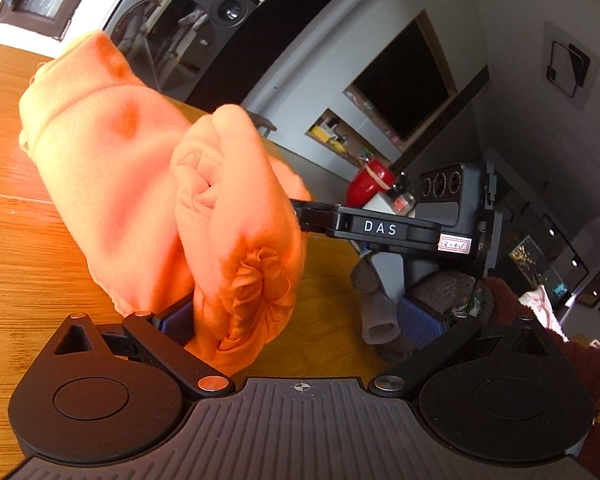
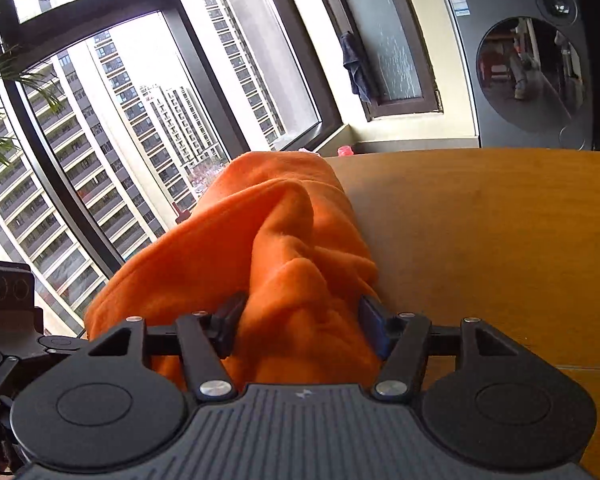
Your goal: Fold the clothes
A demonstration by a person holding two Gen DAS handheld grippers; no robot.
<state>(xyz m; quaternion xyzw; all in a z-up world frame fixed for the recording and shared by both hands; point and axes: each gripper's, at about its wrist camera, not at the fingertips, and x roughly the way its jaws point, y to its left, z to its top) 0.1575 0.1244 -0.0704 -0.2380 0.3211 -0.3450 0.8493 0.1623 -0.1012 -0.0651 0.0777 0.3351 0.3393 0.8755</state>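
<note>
Right now the bulky orange fleece garment (image 1: pixel 112 160) lies bunched on the brown wood-grain surface (image 1: pixel 28 248), partly folded into thick rolls. In the left wrist view one rolled end of it (image 1: pixel 252 280) sits w/in the left claw (image 1: pixel 296 320): the cloth presses against the left-side blue pad (image 1: pixel 176 320), while the right-side blue pad (image 1: pixel 416 320) stands clear of it, so the jaws are wide apart & not clamped on the fabric. Behind that right pad a person's hand in a grey-brown knit glove (image 1: pixel 380 300) & a dark red sleeve (image 1: pixel 580 368) show.

The right claw (image 2: pixel 300 328) comes in from the side in the left view, its black arm marked "DAS" (image 1: pixel 380 228) w/ the tip buried in the orange cloth. From its own camera, a thick fold of the garment (image 2: pixel 292 272) fills the gap btw both fingers; black finger (image 2: pixel 228 320) on one side & blue pad (image 2: pixel 374 328) on the other both press into the fleece, jaws roughly half open, gripping the bundle. The cloth rises from the claw toward the far edge of the surface, near the big window (image 2: pixel 120 120).

A dark grey front-load washing machine (image 2: pixel 528 68) stands beyond the surface.
</note>
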